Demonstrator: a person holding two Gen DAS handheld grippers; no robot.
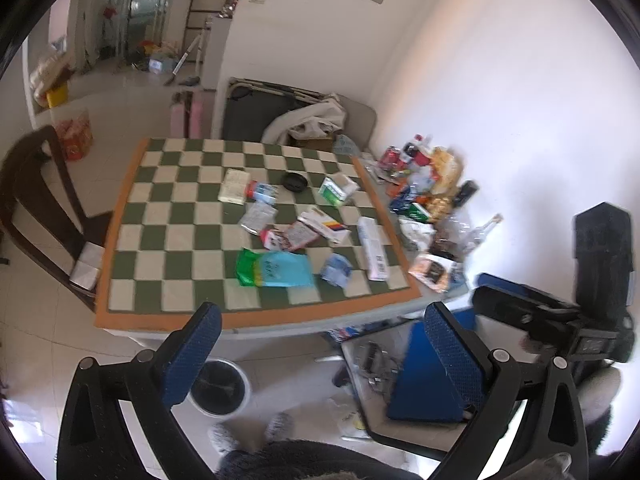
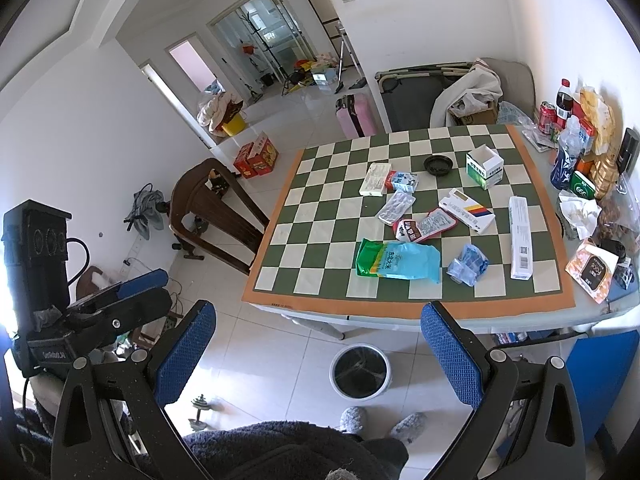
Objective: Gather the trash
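Observation:
Trash lies on a green-and-white checkered table (image 2: 320,216): a green and blue bag (image 2: 396,260) (image 1: 276,268), a crumpled blue wrapper (image 2: 467,265) (image 1: 337,270), a long white box (image 2: 520,236) (image 1: 373,248), a red packet (image 2: 424,226), a striped white box (image 2: 466,210), a silver blister pack (image 2: 395,208) and an open green-white box (image 2: 484,168). A white bin with a black liner (image 2: 360,372) (image 1: 218,388) stands on the floor before the table. My left gripper (image 1: 320,356) and right gripper (image 2: 316,356) are open, empty, held back from the table's near edge.
A dark wooden chair (image 2: 208,208) stands left of the table. Bottles, cans and snack bags (image 2: 580,152) crowd the table's right edge by the wall. A blue chair (image 1: 432,376) sits at the right. A pink suitcase (image 2: 356,116) and a folded cot (image 2: 416,96) lie beyond.

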